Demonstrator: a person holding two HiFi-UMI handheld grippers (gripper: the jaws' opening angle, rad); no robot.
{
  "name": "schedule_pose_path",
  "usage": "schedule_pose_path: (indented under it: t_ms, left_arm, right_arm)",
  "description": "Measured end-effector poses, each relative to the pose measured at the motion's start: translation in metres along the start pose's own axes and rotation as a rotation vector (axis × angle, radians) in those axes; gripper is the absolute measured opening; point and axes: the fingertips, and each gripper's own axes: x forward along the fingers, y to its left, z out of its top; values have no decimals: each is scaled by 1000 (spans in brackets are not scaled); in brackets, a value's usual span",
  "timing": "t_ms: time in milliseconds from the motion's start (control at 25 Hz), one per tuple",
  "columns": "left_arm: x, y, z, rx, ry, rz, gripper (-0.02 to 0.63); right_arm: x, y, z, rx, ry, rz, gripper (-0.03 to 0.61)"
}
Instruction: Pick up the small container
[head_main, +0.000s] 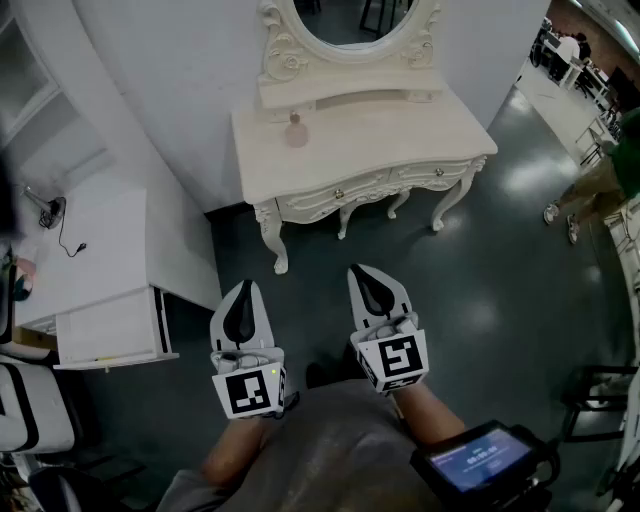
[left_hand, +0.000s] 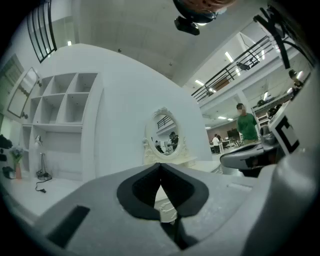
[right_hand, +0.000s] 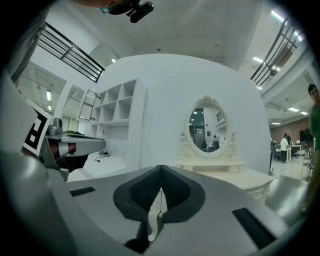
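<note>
container (head_main: 296, 131) on dressing table (head_main: 400, 135)

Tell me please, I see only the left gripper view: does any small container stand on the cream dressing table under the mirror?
Observer: Yes. The head view shows a small pinkish container on the dressing table, near the base of the mirror.
Operator: Does the right claw hold something?
Observer: No. The right claw is shut, nothing between its pads.
Operator: Are we close to the table?
Observer: No. In the head view bare dark floor lies between that claw and the table.
</note>
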Motion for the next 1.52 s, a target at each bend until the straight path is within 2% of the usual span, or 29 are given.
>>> schedule_pose_path:
  t_ms: [600,880,1320,1520]
  left_arm:
    - [9,-7,-4,12,26,-4,11]
    - [50,-25,-3,25,61,24,11]
    - [99,-65,16,34,50,117,11]
    - [105,-69,15,36,68,148,11]
  right_arm:
    - [9,-6,-6,20,-2,20,12]
    - [33,-54,-14,52,19,21,14]
    - [63,-120,-1,28,25,115,14]
    - [75,-130,-4,35,26,140,14]
